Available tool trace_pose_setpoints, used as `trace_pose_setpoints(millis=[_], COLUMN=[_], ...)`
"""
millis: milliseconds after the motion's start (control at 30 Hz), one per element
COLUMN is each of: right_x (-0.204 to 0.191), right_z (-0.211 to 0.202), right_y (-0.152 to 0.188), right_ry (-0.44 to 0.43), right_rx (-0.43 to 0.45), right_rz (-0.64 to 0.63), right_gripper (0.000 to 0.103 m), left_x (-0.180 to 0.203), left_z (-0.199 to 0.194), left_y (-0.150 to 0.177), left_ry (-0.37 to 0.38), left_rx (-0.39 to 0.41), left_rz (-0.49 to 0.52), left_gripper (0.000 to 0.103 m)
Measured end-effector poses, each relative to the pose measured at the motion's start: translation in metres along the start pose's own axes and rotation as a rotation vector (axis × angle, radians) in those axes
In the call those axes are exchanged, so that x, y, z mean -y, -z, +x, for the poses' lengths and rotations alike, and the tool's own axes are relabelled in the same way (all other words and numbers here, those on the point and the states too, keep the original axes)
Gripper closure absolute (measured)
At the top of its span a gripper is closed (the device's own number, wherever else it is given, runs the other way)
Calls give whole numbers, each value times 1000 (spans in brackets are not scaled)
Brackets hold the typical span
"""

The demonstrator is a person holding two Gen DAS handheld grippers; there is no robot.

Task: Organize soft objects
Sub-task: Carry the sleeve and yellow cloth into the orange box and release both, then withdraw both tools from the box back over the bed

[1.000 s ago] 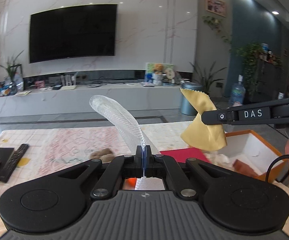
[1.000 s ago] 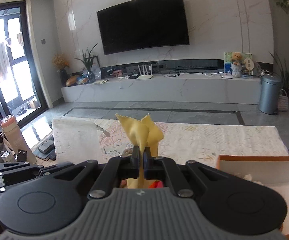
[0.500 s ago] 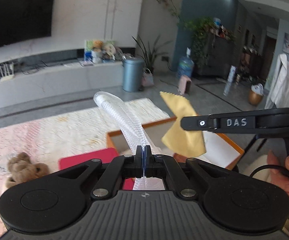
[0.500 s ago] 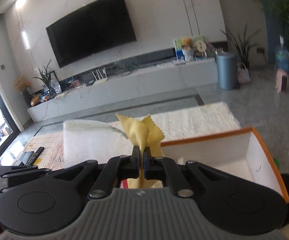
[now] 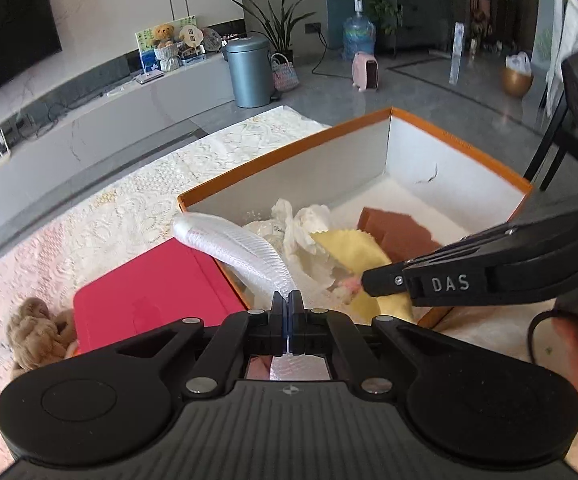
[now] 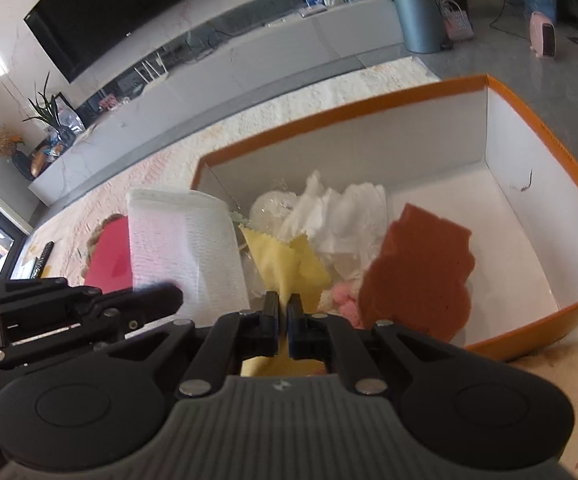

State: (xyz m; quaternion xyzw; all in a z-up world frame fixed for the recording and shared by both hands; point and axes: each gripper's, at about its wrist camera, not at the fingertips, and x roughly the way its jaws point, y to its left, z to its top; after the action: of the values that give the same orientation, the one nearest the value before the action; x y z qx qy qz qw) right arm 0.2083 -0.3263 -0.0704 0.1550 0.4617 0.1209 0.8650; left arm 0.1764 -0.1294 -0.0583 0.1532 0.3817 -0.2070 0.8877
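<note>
My left gripper [image 5: 287, 300] is shut on a white mesh cloth [image 5: 241, 252], held at the near left edge of the orange-rimmed box [image 5: 289, 152]. My right gripper [image 6: 283, 307] holds a yellow cloth [image 6: 285, 264] over the box [image 6: 529, 120]; its jaws stand slightly apart with the cloth between them. It enters the left wrist view [image 5: 369, 280] from the right, above the yellow cloth [image 5: 353, 252]. The white mesh cloth [image 6: 185, 248] hangs left of it. In the box lie white tissues [image 6: 337, 216], a brown sponge [image 6: 417, 268] and a pink item [image 6: 345, 300].
A red flat pad [image 5: 145, 300] lies left of the box on the lace tablecloth [image 5: 129, 216]. A tan knitted item [image 5: 37, 332] sits at the far left. A remote [image 6: 43, 260] lies far left. The table's far edge drops to the floor.
Both grippers have swung right and tilted down over the box. The yellow cloth has come down into the box. The right jaws now show a small gap.
</note>
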Motion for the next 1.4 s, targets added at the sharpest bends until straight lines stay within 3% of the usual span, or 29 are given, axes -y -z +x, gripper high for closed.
trace_pose_setpoints(millis=[267,333,400,667,700,967,1133,1300,1400], right_x=[-10,-12,-15,-24,-25,-50,-76,-109,-132], right_z=[4,0,-7,-36,-42,-80,-93,-91,-83], right_y=[0,-1,-1,-5,-5,18,48,81,99], right_ry=[70,80,89,158,165,229,187,160,147], right_rx=[-55,-54,-38,1,15,190,283,365,398], right_rz=[-73,-79,-92,-133,-131,-170,-157,-188,-233], right_gripper=[93,85,67,39,36,31,29,29,29], left_x=[9,7,5,-1,-2,-18,-37,-59,-73], left_z=[2,-3,-8,-37,-42,-86,-111,-131,-135], left_y=[0,-2,-2,-9,-9,5,29,66,90], left_ry=[0,8,21,-3,0,-45,-103,-178,-214], left_rx=[-36,-21,-8,75,92,280,374,407,382], left_rz=[29,15,-5,-35,-41,-145,-204,-256,-319], left_gripper=[97,86,81,57,50,48,48,48,48])
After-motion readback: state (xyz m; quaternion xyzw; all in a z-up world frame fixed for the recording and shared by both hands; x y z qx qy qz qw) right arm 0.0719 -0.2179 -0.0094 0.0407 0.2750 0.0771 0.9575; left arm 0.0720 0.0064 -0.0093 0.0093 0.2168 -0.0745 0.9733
